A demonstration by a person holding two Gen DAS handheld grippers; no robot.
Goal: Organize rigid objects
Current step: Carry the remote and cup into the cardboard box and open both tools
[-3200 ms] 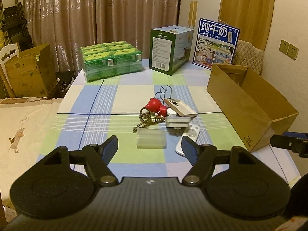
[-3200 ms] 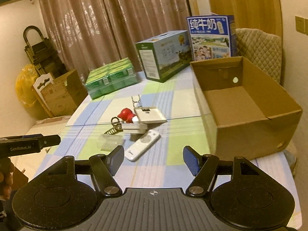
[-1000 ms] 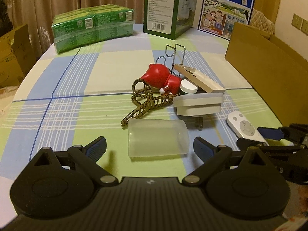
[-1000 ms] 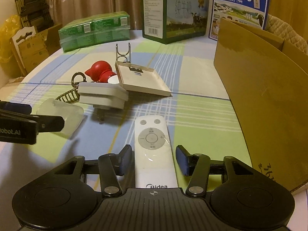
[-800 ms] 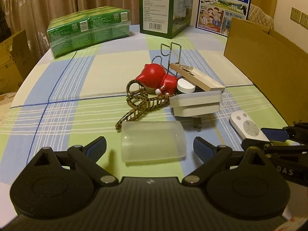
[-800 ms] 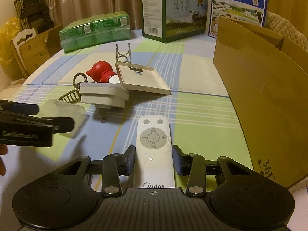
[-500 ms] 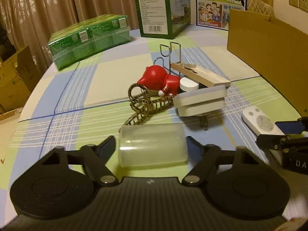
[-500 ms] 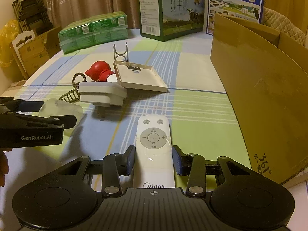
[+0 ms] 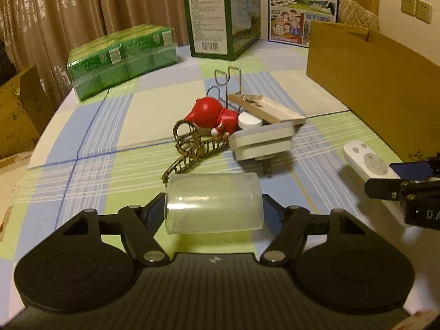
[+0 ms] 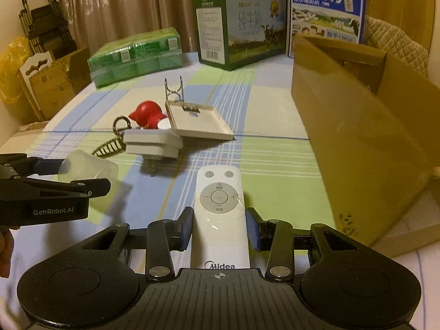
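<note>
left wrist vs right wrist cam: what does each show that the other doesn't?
Left wrist only: the left gripper shut on the frosted plastic cup, seen head-on; beige wall sockets.

Right wrist only: the "Midea" logo on the white remote, which the right gripper grips; a black folding trolley; a yellow bag.

Both: red figurine, white plug adapter, brown cardboard box, green cartons.

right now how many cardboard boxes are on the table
3: the open brown cardboard box along the right side, the green milk carton box at the far end, and the blue milk box behind the brown one. Others may be hidden.
</note>
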